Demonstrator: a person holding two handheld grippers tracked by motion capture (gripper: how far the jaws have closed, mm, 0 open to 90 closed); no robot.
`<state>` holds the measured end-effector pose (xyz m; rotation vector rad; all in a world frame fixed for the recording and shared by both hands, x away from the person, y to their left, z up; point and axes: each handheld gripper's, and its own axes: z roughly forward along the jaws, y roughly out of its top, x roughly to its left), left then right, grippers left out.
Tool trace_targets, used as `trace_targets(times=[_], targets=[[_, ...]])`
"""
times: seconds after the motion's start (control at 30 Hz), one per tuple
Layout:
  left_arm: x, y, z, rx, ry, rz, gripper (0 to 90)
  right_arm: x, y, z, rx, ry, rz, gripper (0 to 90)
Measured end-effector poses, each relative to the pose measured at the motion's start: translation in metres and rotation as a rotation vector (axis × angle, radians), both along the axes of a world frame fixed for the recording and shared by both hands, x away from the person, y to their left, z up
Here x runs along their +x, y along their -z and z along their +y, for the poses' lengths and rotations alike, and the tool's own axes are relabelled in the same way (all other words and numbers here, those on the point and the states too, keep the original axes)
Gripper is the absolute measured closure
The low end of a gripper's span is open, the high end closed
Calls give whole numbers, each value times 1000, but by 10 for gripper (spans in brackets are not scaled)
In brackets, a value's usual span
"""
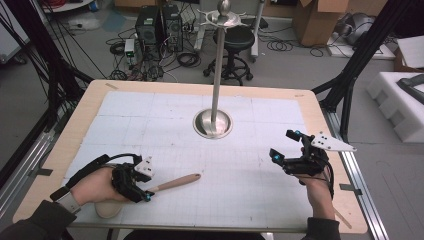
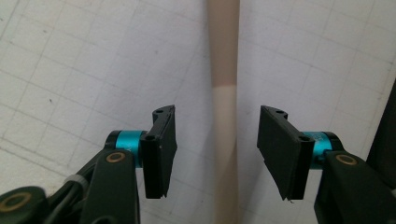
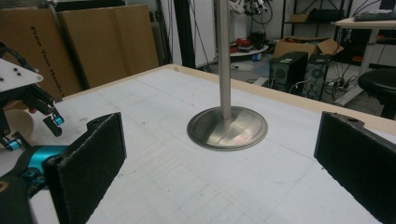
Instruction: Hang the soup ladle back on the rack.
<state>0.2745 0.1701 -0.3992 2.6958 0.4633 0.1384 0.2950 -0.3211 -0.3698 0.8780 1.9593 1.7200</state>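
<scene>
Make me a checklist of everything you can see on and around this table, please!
Surface: white gridded mat on a wooden table.
Job's things: wooden spoon lying flat near the front left, its handle between the left gripper's fingers with gaps on both sides.
Clutter: metal stand, a round base and tall pole, at the mat's middle.
Grippers: left gripper low over the spoon handle, not pressing it; right gripper wide open, holding nothing, aimed at the stand.
Cables: one trails from each gripper; many lie on the floor behind.
Surroundings: black stool, computer towers, cardboard boxes, white foam.
</scene>
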Motion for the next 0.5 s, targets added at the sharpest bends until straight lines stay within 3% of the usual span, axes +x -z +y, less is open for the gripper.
trace_targets(times=[0.2,0.5], targets=[[2,3,-2,75,24,12,552,1,0,1,-2,-2,-1,12],[1,10,-4,135,45,58,650,0,0,1,0,-4,4,12]])
